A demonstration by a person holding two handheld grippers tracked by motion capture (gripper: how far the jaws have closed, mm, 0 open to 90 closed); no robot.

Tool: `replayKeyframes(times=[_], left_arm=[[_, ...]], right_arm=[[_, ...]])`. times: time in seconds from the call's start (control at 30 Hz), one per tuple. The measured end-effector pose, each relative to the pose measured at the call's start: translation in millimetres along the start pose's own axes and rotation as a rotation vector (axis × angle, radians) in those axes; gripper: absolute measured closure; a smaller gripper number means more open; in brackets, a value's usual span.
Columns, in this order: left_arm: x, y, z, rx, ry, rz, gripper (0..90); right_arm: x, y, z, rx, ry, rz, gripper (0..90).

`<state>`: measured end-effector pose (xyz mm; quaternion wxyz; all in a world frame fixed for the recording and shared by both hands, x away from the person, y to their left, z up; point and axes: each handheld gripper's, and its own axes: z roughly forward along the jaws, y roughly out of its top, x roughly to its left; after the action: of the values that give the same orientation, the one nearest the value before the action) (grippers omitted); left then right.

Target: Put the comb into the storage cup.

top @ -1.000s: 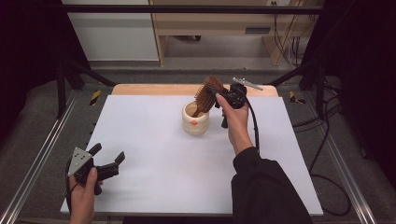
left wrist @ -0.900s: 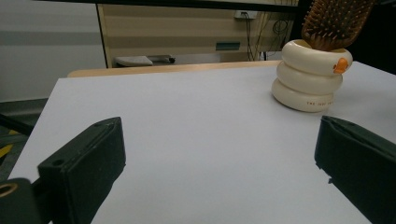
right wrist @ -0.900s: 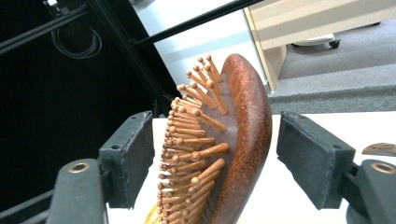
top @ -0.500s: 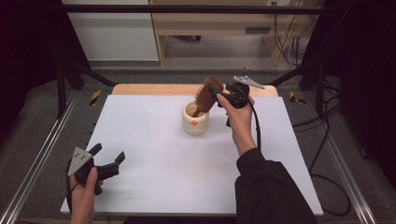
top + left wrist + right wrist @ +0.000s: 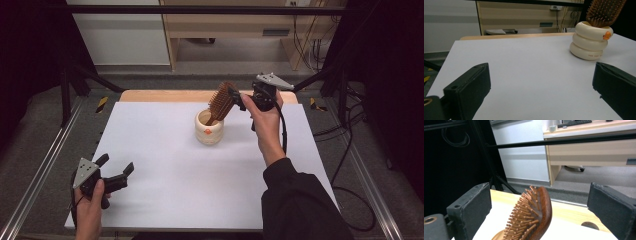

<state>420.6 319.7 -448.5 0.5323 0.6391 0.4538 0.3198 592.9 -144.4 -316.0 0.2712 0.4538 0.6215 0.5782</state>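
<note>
A wooden hairbrush (image 5: 221, 102) stands handle-down in a cream ringed cup (image 5: 209, 131) at the back middle of the white table (image 5: 165, 150), leaning to the right. My right gripper (image 5: 236, 99) hovers just right of the brush head. Its jaws have just been opening. In the right gripper view the bristled head (image 5: 534, 217) rises between the wide jaws of this gripper (image 5: 539, 192) and touches neither pad. My left gripper (image 5: 117, 164) rests open at the table's front left with nothing in it. Its own view looks between its jaws (image 5: 541, 75) across the table to the cup (image 5: 591, 42) and brush (image 5: 604, 12).
A wooden strip (image 5: 150, 96) runs along the table's far edge. Metal frame rails (image 5: 40, 170) flank both sides, and cables (image 5: 345, 150) lie on the floor at the right. A wooden desk (image 5: 225, 30) stands behind the table.
My right hand has risen a little and its jaws have spread wider around the brush head. The brush stays leaning in the cup. My left gripper has not moved.
</note>
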Motion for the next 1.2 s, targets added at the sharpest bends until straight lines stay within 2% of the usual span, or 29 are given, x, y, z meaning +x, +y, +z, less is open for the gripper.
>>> replayKeyframes(times=[0.33,0.6,0.77,0.87,1.2], left_arm=[[-0.4,-0.2,-0.3,0.002,0.007,0.005,1.6],[0.6,-1.1,-3.0,0.003,0.013,0.006,1.6],[2.4,-1.4,-2.0,0.003,0.018,0.002,1.6],[2.3,-1.3,-1.9,0.003,0.02,0.002,1.6],[2.7,-1.4,-2.1,0.001,0.02,0.0,1.6]], right_arm=[[-1.2,13.0,-7.6,-0.026,0.032,-0.02,6.8],[-0.9,14.6,-10.8,-0.02,0.035,-0.064,8.0],[0.8,17.0,-12.7,-0.018,0.059,-0.086,7.4],[2.4,17.3,-13.2,-0.02,0.039,-0.102,4.9],[3.6,20.4,-22.3,-0.044,0.026,-0.125,4.1]])
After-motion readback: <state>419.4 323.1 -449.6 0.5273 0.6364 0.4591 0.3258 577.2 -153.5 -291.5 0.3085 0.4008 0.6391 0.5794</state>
